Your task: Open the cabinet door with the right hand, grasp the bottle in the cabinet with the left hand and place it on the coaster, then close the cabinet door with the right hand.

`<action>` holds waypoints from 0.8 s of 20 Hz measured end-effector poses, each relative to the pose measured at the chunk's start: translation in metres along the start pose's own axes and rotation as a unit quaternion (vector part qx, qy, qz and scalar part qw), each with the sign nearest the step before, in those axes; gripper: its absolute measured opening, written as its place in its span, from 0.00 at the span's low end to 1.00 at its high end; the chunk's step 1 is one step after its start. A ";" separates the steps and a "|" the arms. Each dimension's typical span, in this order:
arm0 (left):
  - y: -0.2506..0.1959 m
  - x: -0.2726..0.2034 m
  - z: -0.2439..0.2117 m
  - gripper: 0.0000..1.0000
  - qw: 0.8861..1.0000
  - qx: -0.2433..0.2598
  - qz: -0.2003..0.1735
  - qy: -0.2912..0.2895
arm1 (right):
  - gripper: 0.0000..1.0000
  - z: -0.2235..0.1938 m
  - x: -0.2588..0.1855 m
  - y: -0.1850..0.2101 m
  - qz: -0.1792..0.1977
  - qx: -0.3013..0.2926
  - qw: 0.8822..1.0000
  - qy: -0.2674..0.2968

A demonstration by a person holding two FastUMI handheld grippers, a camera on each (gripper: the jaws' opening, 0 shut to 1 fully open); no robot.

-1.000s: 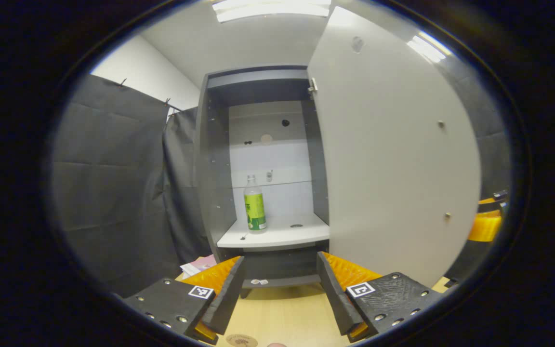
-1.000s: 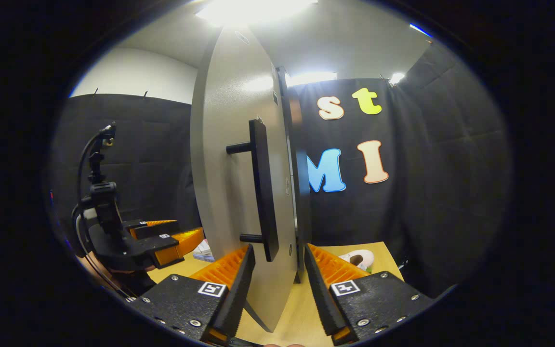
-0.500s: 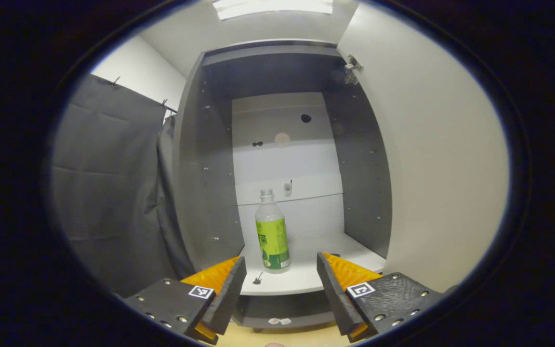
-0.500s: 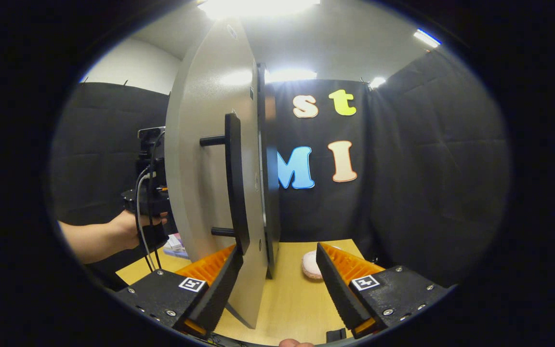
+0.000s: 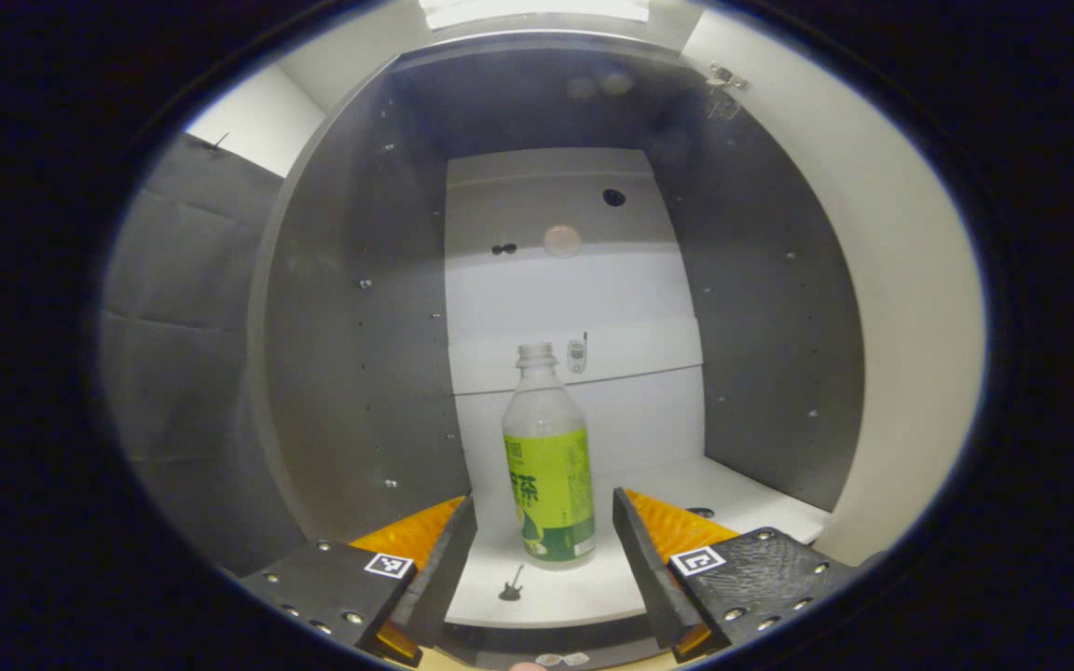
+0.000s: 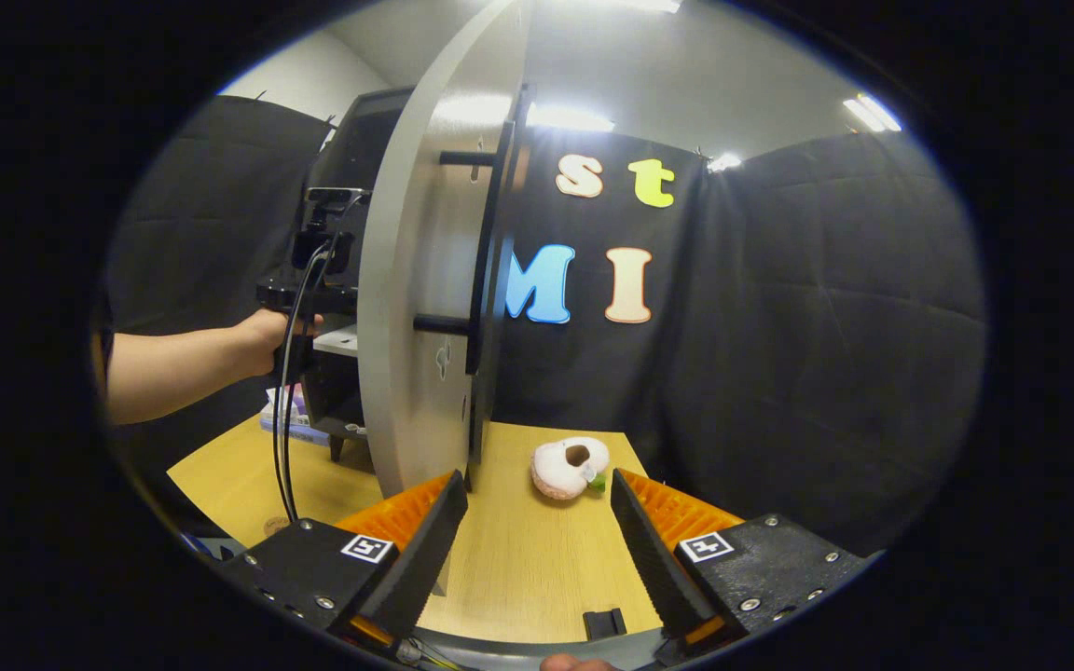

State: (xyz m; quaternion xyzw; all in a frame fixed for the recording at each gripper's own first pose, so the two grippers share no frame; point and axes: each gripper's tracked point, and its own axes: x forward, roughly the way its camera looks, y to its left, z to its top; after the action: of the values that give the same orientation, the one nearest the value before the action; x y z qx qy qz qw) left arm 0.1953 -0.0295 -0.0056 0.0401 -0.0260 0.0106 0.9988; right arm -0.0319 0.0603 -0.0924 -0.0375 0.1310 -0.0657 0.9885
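The left claw [image 5: 544,559] is spread wide and holds nothing. Ahead, between its fingers but not touched, the bottle [image 5: 547,466] stands upright on the white shelf [image 5: 761,499] inside the cabinet [image 5: 351,308]. It looks like thin clear plastic, probably light, slick and easily tipped; the labelled middle seems the best place to grip. The open cabinet door [image 6: 420,308] stands edge-on. The right claw [image 6: 537,550], also wide and empty, hangs over the wooden tabletop [image 6: 518,568] near a plush toy [image 6: 571,466].
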 end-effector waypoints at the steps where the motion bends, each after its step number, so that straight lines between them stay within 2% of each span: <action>1: -0.003 0.008 -0.001 0.89 1.000 -0.006 -0.011 0.001 | 0.96 -0.002 0.001 0.004 -0.005 0.004 1.000 0.005; 2: -0.002 0.016 -0.005 0.84 1.000 -0.004 -0.013 0.002 | 0.96 -0.007 0.002 0.008 -0.007 0.003 1.000 0.011; 6: -0.006 0.040 -0.013 0.84 1.000 -0.005 -0.024 -0.001 | 0.93 -0.015 0.007 0.012 -0.033 -0.012 0.999 0.023; 7: -0.008 0.045 -0.016 0.88 1.000 -0.009 -0.028 0.002 | 0.93 -0.018 0.006 0.012 -0.039 -0.004 0.999 0.027; 8: -0.008 0.049 -0.021 0.84 1.000 -0.010 -0.029 0.006 | 0.93 -0.021 0.007 0.012 -0.044 0.006 0.999 0.032; 12: -0.010 0.063 -0.034 0.84 0.999 -0.010 -0.026 0.018 | 0.94 -0.031 0.007 0.011 -0.061 0.018 0.997 0.044; 13: -0.009 0.066 -0.037 0.78 0.999 -0.009 -0.027 0.021 | 0.94 -0.032 0.007 0.011 -0.063 0.014 0.997 0.048; 14: -0.008 0.068 -0.037 0.87 1.000 -0.012 -0.019 0.017 | 0.94 -0.034 0.008 0.011 -0.065 0.009 0.997 0.050; 15: -0.007 0.068 -0.036 0.62 1.000 -0.018 -0.015 0.018 | 0.94 -0.034 0.009 0.010 -0.066 0.007 0.997 0.050; 16: -0.007 0.066 -0.036 0.67 0.999 -0.023 -0.014 0.017 | 0.93 -0.035 0.010 0.011 -0.066 0.009 0.997 0.049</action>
State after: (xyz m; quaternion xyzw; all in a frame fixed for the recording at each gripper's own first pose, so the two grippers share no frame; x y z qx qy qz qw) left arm 0.2629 -0.0325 -0.0382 0.0168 -0.0090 -0.0037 0.9998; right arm -0.0302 0.0673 -0.1297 -0.0336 0.1758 -0.1336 0.9747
